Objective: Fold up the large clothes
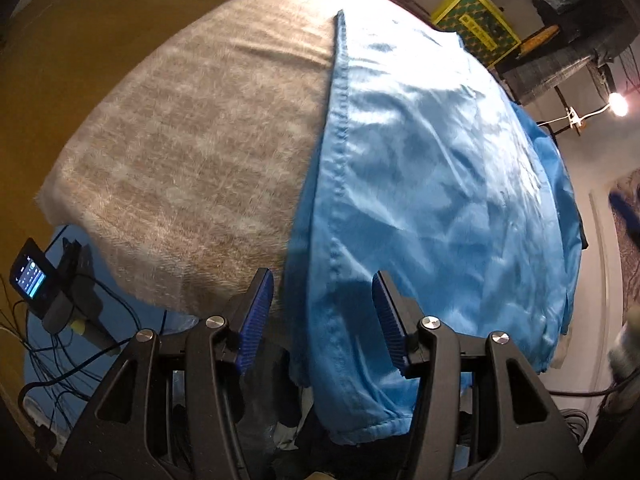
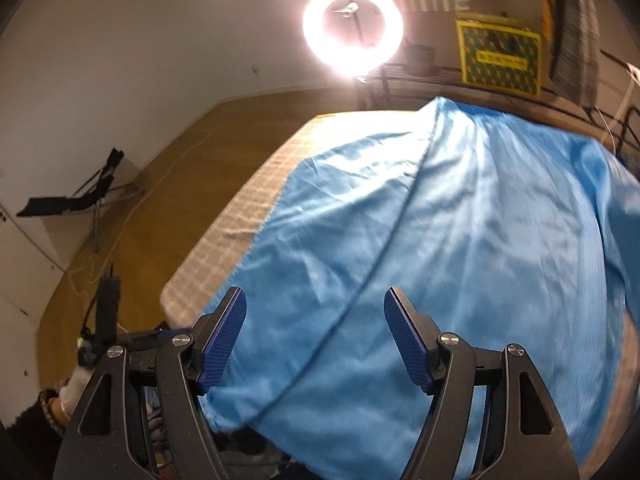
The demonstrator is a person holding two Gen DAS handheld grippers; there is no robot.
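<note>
On the left of the left wrist view lies bare beige checked cover (image 1: 188, 168), and the blue garment (image 1: 440, 184) spreads over the right half of the table, its stitched seam running top to bottom beside the cover and its near end hanging off the table's front edge. The left gripper (image 1: 323, 312) hovers above that seam with its fingers parted and nothing pinched; the cloth lies beneath them, not between the pads. In the right wrist view the right gripper (image 2: 316, 336) hangs over the garment's near portion, fingers spread wide and empty, a long crease running diagonally under them.

Judged from this, the step in hand is a re-grip between folds: both tools are free, and the garment lies flat but not yet compact. The next move calls for each gripper to come down onto an edge (the seam for the left, probably the near hem for the right, though blur makes that edge hard to place) and close on a thin layer without catching the cover.

Count: 1 garment, 1 cover, 2 grippers, 1 ring light (image 2: 352, 30), 1 yellow-framed sign (image 2: 498, 54).
</note>
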